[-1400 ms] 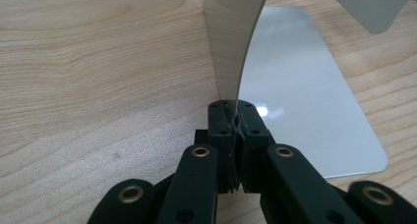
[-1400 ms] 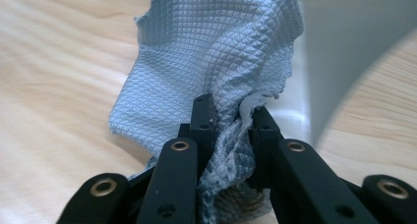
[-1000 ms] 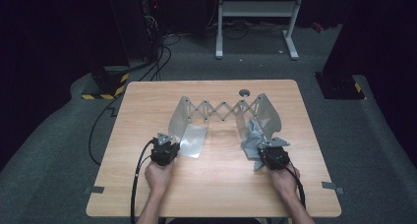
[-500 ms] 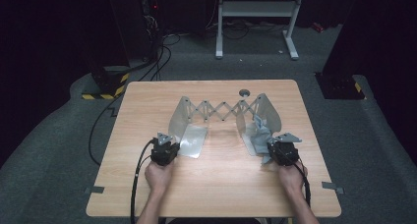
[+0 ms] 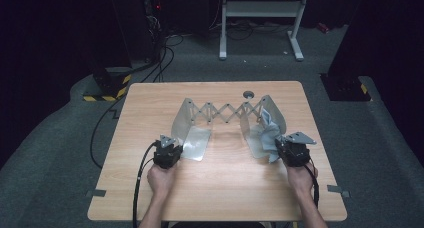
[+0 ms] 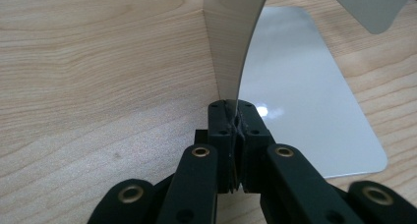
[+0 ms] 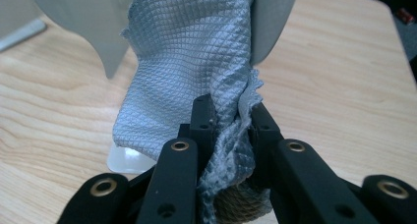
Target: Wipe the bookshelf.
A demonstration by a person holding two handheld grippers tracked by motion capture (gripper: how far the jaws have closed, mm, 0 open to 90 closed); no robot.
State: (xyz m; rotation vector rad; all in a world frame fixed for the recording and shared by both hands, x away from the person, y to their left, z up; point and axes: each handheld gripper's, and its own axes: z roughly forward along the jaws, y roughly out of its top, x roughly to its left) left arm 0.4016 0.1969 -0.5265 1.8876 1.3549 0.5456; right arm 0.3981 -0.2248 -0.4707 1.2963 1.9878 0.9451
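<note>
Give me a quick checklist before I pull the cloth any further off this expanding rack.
1. Right gripper shut on the grey-blue cloth: ok, fabric is bunched between its fingers.
2. Left gripper clamped on the rack's left metal plate: ok, plate edge sits between its closed fingers.
3. Cloth free of the right end plates: not ok, it hangs between them.
4. Expanding rack standing flat on the wooden table: ok.
5. Small round thing behind the rack out of the way: ok.
6. Grip firmness on cloth: cannot tell.
</note>
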